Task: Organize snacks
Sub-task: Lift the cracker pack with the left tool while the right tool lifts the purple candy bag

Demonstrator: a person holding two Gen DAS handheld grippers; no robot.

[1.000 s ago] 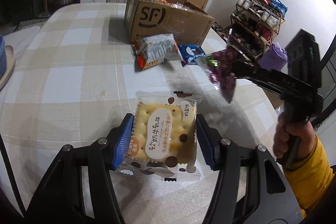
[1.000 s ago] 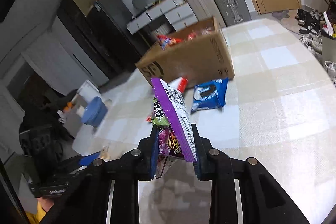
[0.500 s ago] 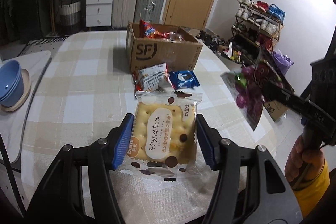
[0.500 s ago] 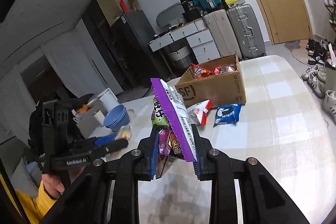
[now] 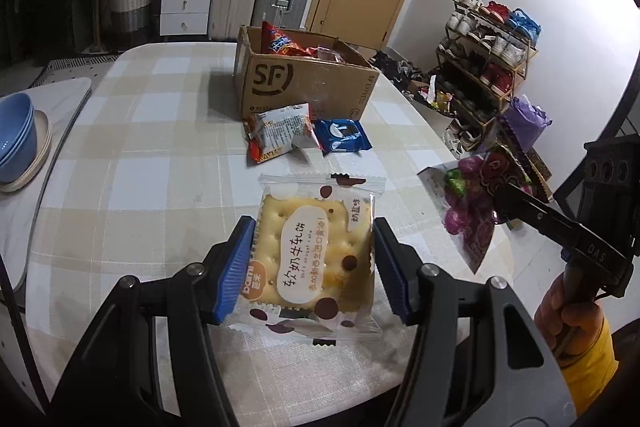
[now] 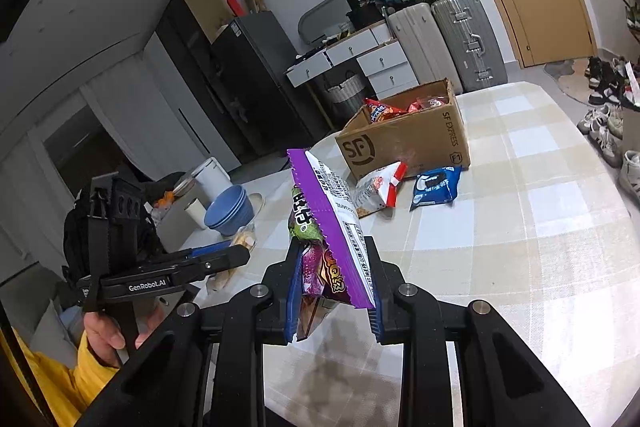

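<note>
We hold a cracker packet (image 5: 316, 251) pinched flat in the left gripper (image 5: 314, 267) and a purple snack bag (image 6: 332, 235) clamped edge-up in the right gripper (image 6: 334, 291), both above the table (image 5: 160, 187), the cardboard box (image 5: 304, 83) lying ahead at its far end, seemingly nearer the left.

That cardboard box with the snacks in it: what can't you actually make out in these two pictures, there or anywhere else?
- Cardboard box, both views: its walls hide the lower contents; only the top packets show.
- Purple snack bag, right wrist view: seen edge-on; small print too small to read.
- Cracker packet, left wrist view: its sides sit behind the blue pads.
- Person, both views: cut off by the frame edge; only hands and yellow sleeves show.
</note>
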